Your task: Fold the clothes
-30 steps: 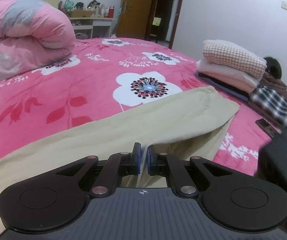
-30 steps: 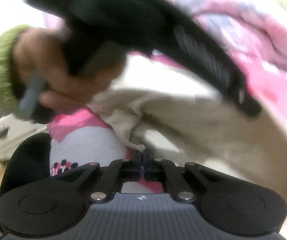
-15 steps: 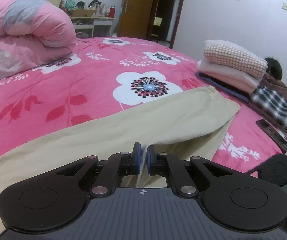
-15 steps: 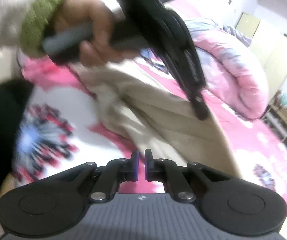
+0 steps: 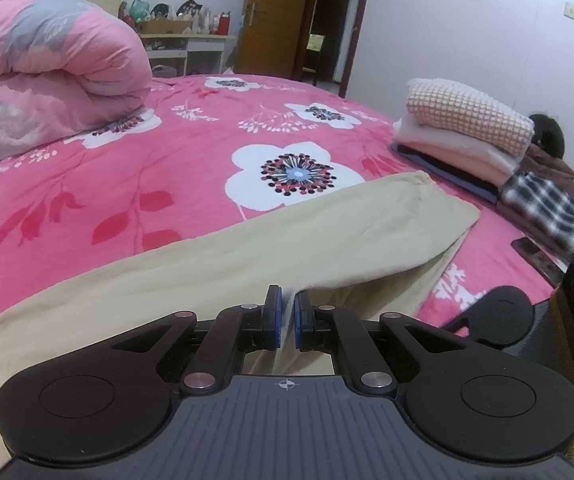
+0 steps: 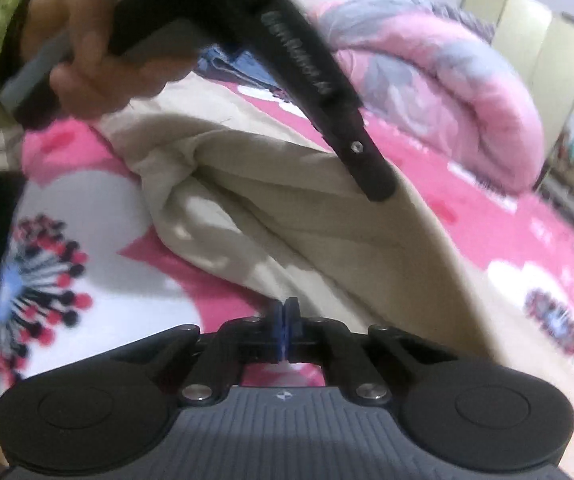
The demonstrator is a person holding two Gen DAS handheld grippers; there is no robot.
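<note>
Beige trousers (image 5: 247, 256) lie across the pink floral bedspread (image 5: 191, 168). My left gripper (image 5: 285, 316) is shut on a raised fold of the trousers at their near edge, and the cloth shows between its blue pads. From the right wrist view, a hand (image 6: 87, 68) with a green cuff holds that left gripper (image 6: 375, 188), whose tip sits on the beige trousers (image 6: 327, 232). My right gripper (image 6: 286, 326) hovers low over the bedspread (image 6: 159, 280) just beside the trousers' edge. Its jaws are closing, the pads meet, and no cloth shows between them.
A stack of folded clothes (image 5: 463, 136) and a plaid garment (image 5: 547, 208) sit at the bed's right edge by the wall, with a phone (image 5: 535, 256) in front. A rolled pink duvet (image 5: 47, 76) fills the far left. A door and a cluttered desk stand behind the bed.
The right gripper's pads stood slightly apart half a second ago and now touch. Its view has swung and rolled along the trousers' edge. The left gripper has kept still on the cloth.
</note>
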